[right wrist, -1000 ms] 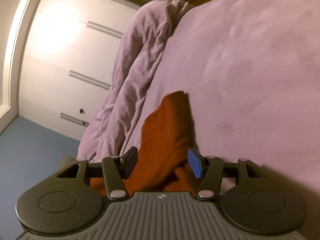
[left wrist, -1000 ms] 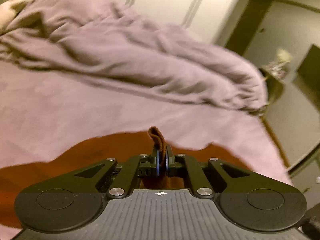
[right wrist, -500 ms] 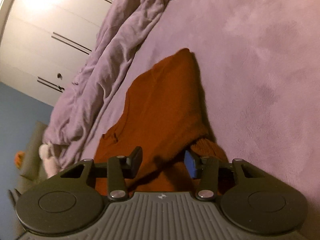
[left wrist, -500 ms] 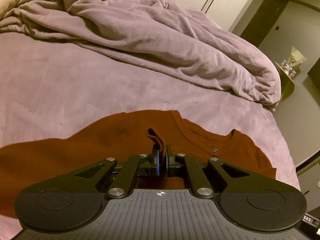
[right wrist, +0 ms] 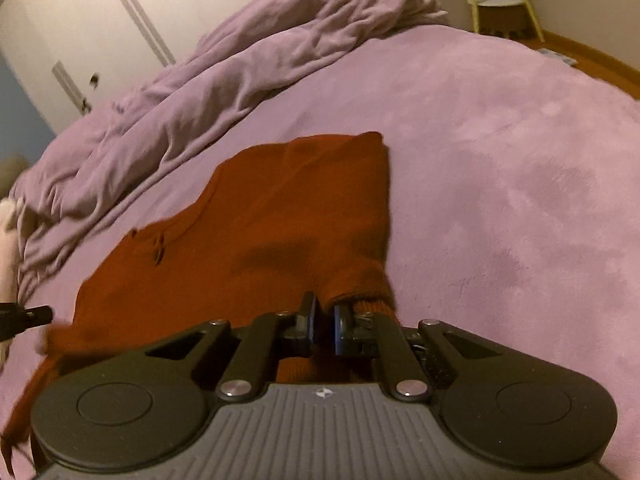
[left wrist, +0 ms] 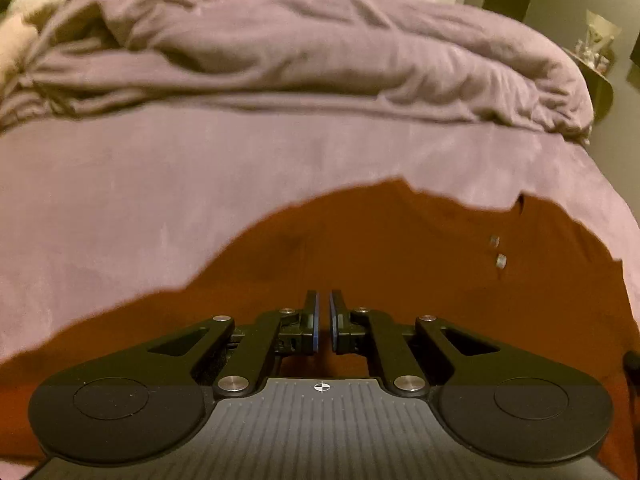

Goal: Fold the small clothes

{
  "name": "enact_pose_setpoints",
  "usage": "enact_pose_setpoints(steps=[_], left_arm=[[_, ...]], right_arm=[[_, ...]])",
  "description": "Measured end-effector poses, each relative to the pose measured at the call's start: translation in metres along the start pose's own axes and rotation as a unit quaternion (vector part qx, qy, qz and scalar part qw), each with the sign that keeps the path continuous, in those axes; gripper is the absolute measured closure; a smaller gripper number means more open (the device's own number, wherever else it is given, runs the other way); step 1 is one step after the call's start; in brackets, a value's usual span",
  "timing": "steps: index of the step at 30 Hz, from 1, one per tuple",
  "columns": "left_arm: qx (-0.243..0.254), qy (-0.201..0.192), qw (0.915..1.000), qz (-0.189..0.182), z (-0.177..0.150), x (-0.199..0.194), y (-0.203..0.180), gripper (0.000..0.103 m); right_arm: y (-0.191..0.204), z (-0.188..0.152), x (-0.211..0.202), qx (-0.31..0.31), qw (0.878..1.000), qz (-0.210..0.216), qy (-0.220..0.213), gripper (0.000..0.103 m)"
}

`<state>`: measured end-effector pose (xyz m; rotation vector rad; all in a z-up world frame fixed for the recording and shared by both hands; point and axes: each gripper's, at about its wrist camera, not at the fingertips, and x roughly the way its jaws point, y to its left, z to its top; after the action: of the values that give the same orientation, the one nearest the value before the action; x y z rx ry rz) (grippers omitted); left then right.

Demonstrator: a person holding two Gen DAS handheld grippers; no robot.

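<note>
A rust-orange small garment (left wrist: 400,264) lies spread on the purple bed cover (left wrist: 200,184), with two small snaps (left wrist: 498,254) near its neckline. My left gripper (left wrist: 323,312) hovers over it, jaws nearly together with a thin gap, and no cloth shows between them. In the right wrist view the same garment (right wrist: 280,216) lies on the bed. My right gripper (right wrist: 323,318) has its jaws almost closed on a fold at the garment's ribbed edge (right wrist: 360,288). The tip of the left gripper (right wrist: 24,316) shows at the left edge.
A rumpled purple duvet (left wrist: 320,48) is heaped across the far side of the bed. White wardrobe doors (right wrist: 100,20) stand behind it. A pale soft toy (left wrist: 20,24) lies at far left. A yellow-legged stool (right wrist: 500,4) stands beyond the bed.
My left gripper let go of the cloth tab it was pinching and its jaws parted slightly. My right gripper's jaws closed from wide open onto the garment's edge.
</note>
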<state>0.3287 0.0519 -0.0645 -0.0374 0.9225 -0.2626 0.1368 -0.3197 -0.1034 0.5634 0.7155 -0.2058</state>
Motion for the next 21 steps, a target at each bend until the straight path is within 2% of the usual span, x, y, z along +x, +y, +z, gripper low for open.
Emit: enact_pose_setpoints(steps=[2, 4, 6, 7, 8, 10, 13, 15, 18, 19, 21], left_arm=[[-0.018, 0.012, 0.9995, -0.021, -0.007, 0.003, 0.009, 0.095], [-0.028, 0.017, 0.9988, -0.036, -0.011, 0.004, 0.016, 0.095], [-0.029, 0.018, 0.9985, -0.043, -0.015, 0.005, 0.017, 0.079], [-0.026, 0.017, 0.9986, -0.042, -0.017, 0.005, 0.015, 0.073], [-0.023, 0.017, 0.9986, -0.045, -0.018, 0.005, 0.013, 0.062], [-0.02, 0.021, 0.998, -0.056, -0.02, 0.006, 0.009, 0.058], [-0.012, 0.03, 0.9981, -0.052, -0.022, 0.011, 0.005, 0.064], [-0.013, 0.033, 0.9984, -0.045, -0.023, 0.014, 0.007, 0.087], [-0.021, 0.024, 0.9983, -0.049, -0.023, 0.011, 0.013, 0.094], [-0.021, 0.019, 0.9983, -0.05, -0.023, 0.009, 0.013, 0.095], [-0.016, 0.007, 0.9985, -0.051, -0.021, 0.004, 0.012, 0.096]], right_arm=[[0.004, 0.005, -0.015, -0.01, 1.0, 0.013, 0.002, 0.091], [0.012, 0.01, -0.03, -0.029, 0.999, 0.031, -0.014, 0.091], [0.024, 0.018, -0.035, -0.055, 0.998, 0.033, -0.024, 0.091], [0.03, 0.021, -0.031, -0.068, 0.997, 0.034, -0.023, 0.085], [0.036, 0.024, -0.025, -0.078, 0.996, 0.033, -0.019, 0.074], [0.051, 0.027, -0.007, -0.115, 0.993, 0.019, -0.009, 0.069], [0.073, 0.028, 0.025, -0.175, 0.984, -0.01, 0.016, 0.069], [0.084, 0.031, 0.045, -0.209, 0.977, -0.03, 0.025, 0.069], [0.101, 0.033, 0.064, -0.254, 0.966, -0.029, 0.028, 0.069], [0.106, 0.033, 0.073, -0.273, 0.961, -0.041, 0.028, 0.068], [0.111, 0.033, 0.085, -0.3, 0.952, -0.054, 0.029, 0.061]])
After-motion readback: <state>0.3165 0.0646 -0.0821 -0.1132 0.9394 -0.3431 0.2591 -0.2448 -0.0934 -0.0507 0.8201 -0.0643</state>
